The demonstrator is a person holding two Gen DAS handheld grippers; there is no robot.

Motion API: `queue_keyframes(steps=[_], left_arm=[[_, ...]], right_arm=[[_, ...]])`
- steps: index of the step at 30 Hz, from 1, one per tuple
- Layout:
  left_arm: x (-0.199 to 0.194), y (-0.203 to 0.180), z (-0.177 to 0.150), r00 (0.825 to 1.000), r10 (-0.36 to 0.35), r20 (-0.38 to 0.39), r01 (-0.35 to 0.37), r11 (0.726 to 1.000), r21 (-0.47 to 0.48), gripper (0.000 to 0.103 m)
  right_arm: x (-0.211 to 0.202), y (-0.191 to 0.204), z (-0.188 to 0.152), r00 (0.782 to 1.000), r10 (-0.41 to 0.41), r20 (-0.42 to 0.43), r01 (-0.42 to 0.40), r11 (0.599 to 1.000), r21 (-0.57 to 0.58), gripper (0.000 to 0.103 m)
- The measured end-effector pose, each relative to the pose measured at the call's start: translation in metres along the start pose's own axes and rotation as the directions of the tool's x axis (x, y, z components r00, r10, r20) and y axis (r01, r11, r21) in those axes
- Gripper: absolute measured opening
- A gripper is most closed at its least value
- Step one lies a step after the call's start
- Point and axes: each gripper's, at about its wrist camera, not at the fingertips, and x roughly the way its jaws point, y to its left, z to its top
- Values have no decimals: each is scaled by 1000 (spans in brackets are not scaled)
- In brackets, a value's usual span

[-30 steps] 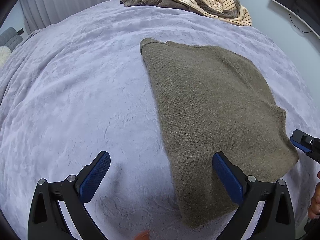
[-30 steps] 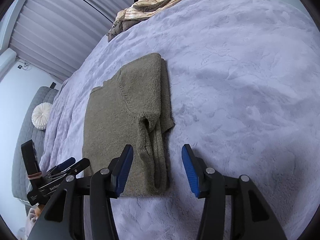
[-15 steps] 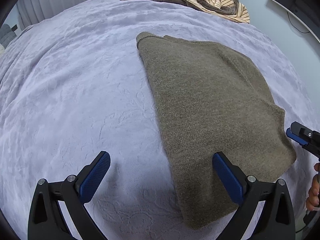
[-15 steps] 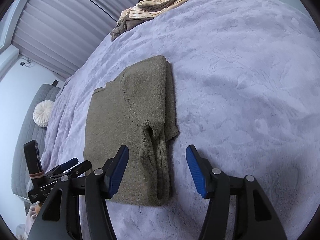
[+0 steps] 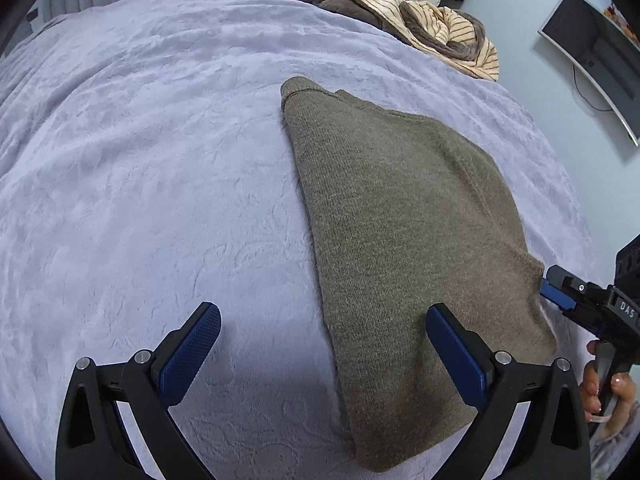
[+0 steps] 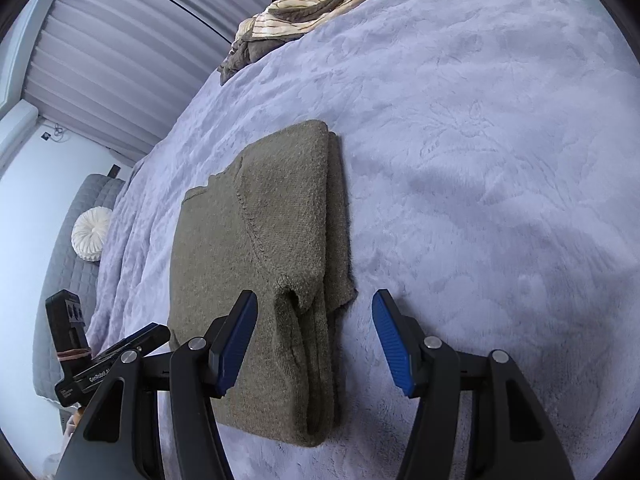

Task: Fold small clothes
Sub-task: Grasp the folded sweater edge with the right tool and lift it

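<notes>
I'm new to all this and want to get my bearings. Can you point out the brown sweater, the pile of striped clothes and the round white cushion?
brown sweater (image 5: pixel 400 240), left wrist view, middle of its flat top.
pile of striped clothes (image 5: pixel 440 28), left wrist view, striped cloth.
round white cushion (image 6: pixel 92 233), right wrist view, its centre.

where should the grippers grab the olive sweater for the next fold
Probably by its near hem corners. The olive sweater lies flat on the lavender blanket, sleeves folded in. The right gripper, open, straddles the near sleeve-side edge; the left gripper, open, straddles the opposite folded edge. Come in low from the near side, pinching every layer.
</notes>
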Motion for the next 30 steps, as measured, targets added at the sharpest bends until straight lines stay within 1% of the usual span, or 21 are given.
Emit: queue_keyframes(steps=[6, 10, 12, 15, 18, 23, 24, 26, 30], left_arm=[[10, 19, 13, 999, -52, -12, 51, 995, -80, 103], [24, 23, 21, 988, -146, -43, 140, 983, -122, 103], [32, 21, 25, 983, -177, -56, 169, 978, -123, 103], [45, 18, 33, 979, -194, -63, 186, 976, -109, 103], [58, 16, 40, 967, -242, -80, 232, 965, -120, 103], [70, -1, 49, 964, -251, -91, 244, 966, -84, 103], [73, -7, 50, 962, -255, -98, 249, 966, -71, 103], [78, -16, 50, 960, -259, -110, 255, 966, -46, 103], [87, -26, 50, 965, -235, -119, 235, 972, -16, 103]], right_arm=[[4, -8, 12, 1000, 28, -8, -28, 999, 21, 64], [12, -16, 25, 996, 80, -30, -78, 995, 54, 64], [17, -19, 30, 994, 102, -41, -99, 993, 71, 64], [29, -20, 38, 988, 132, -81, -126, 989, 81, 65], [43, -16, 45, 982, 135, -130, -129, 990, 59, 65], [75, 1, 53, 962, 134, -239, -144, 989, -27, 65], [80, 5, 53, 959, 131, -252, -146, 988, -43, 67], [90, 13, 55, 953, 141, -268, -164, 984, -68, 71], [104, 19, 59, 946, 179, -270, -202, 978, -57, 72]])
